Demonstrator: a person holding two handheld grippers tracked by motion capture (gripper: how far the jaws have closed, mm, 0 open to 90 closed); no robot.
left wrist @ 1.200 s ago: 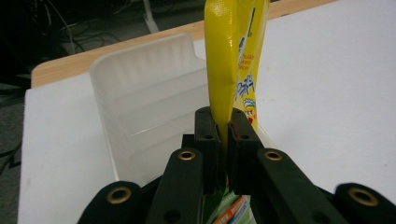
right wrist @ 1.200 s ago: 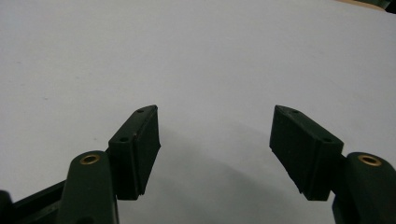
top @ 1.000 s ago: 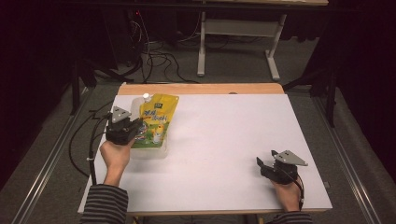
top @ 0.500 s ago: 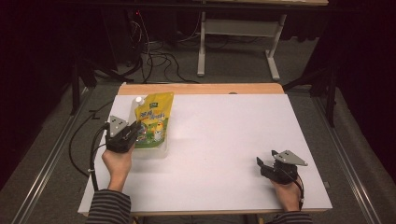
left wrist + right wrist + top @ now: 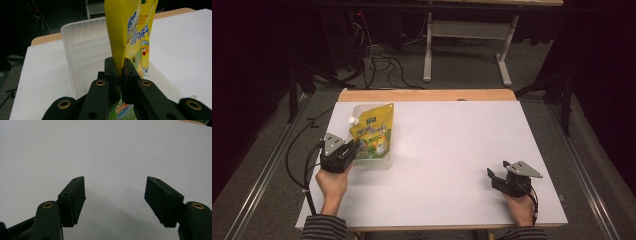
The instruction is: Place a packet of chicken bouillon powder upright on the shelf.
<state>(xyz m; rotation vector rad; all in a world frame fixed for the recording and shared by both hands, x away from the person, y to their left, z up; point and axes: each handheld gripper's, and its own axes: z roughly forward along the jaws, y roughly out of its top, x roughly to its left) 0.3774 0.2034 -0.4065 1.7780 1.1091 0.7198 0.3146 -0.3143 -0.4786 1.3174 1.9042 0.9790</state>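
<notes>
Left tongs (image 5: 119,68) drawn nearer, clamping yellow pouch (image 5: 132,32); right tongs (image 5: 115,195) apart over white table (image 5: 452,150).

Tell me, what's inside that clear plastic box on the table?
A yellow pouch with a white cap sits in the clear box, its edge pinched by the left gripper. The pouch and gripper cover much of the box floor, so anything beneath them cannot be seen.

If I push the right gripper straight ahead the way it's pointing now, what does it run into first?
Nothing close. The right gripper is open and points left across the bare white table; its own view shows just tabletop ahead. The yellow pouch in the clear tub looks off that line, though depth is hard to judge.
</notes>
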